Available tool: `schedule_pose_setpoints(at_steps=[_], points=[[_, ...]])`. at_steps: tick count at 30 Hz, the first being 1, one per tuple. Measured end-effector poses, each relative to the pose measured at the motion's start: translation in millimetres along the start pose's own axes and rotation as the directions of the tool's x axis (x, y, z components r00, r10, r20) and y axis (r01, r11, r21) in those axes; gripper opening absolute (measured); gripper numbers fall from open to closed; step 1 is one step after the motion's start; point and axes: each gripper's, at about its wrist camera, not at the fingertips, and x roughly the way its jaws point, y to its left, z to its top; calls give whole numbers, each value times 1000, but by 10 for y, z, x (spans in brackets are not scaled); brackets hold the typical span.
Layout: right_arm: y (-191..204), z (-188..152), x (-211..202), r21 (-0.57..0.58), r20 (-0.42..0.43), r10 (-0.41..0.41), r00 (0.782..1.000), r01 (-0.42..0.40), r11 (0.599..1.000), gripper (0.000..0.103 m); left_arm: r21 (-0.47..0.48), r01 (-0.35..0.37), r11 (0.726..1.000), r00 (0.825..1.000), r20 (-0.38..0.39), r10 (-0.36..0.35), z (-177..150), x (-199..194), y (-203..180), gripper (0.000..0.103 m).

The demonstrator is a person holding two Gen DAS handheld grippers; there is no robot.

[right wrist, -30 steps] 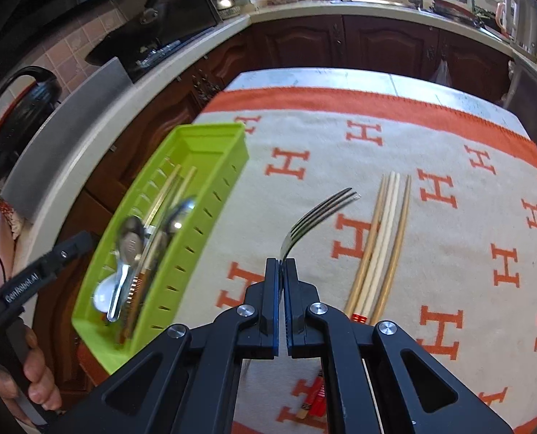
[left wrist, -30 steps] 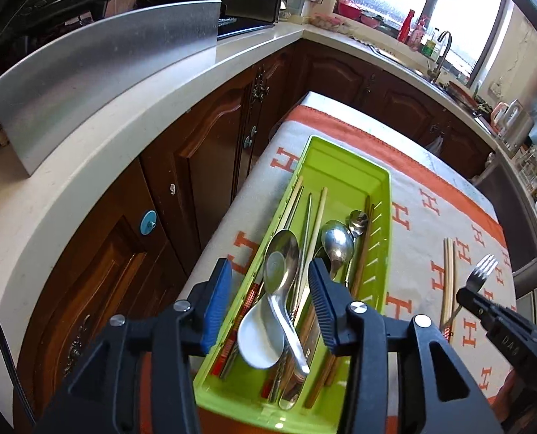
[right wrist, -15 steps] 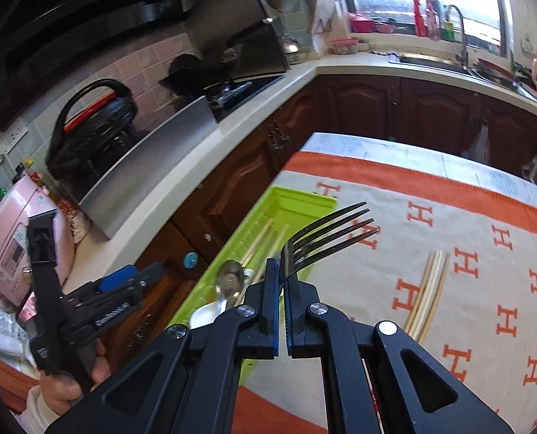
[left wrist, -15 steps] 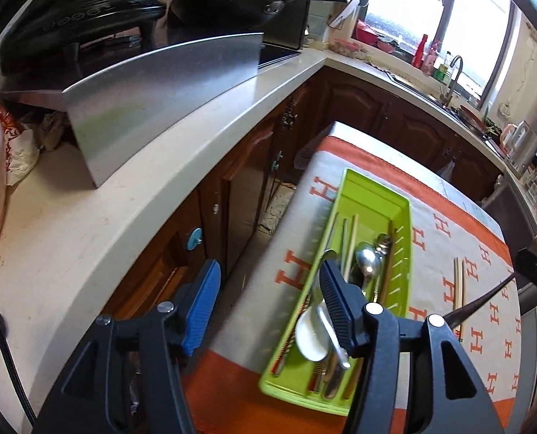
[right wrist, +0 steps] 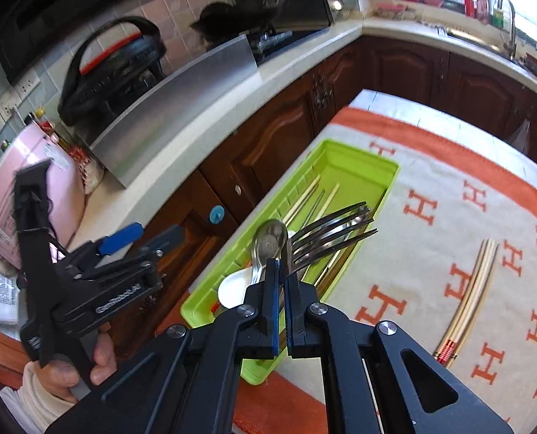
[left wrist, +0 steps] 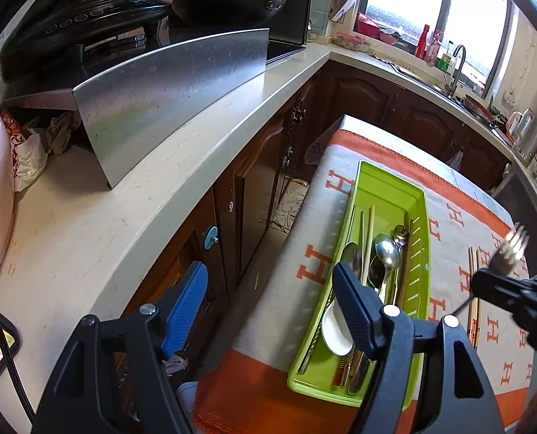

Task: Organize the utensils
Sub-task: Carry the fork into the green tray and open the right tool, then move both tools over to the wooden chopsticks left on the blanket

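Right wrist view: right gripper (right wrist: 282, 271) pinches a fork (right wrist: 335, 229) above the green tray (right wrist: 355, 152) — left gripper (left wrist: 270, 300) spread wide, empty.

You have one green tray (left wrist: 421, 195) on the surface, holding one white spoon (left wrist: 335, 327) and at least three metal spoons (left wrist: 387, 251); the rest in there is too tangled to count. One fork (right wrist: 331, 233) sits in one claw (right wrist: 282, 271). One bundle of chopsticks (right wrist: 467, 294), roughly four, lies outside.
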Motion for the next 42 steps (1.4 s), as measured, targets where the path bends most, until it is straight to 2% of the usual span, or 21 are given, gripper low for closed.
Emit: schedule_pose_setpoints(at_steps=[8,11,13,23,42], points=[[-116,121,450,30,-49,-57,997,58,998,5,2,0,1000,1000,-14,0,7,46,2,71],[-180,172,550,48,-51,-69,996,72,996,26,5,-1,1000,1000,-17,1,1,46,-1,71],[-219,189,564,60,-36,-78,996,80,995,32,7,-1,1000,1000,-17,1,-5,37,-5,71],[-418,59,432,103,-14,-82,997,83,991,32,27,3,1000,1000,-26,-2,-32,46,-71,73],[-1142,-597,-30,245,-4,-122,993,119,962,32,120,9,993,1000,-4,-9,-72,-150,-464,78]])
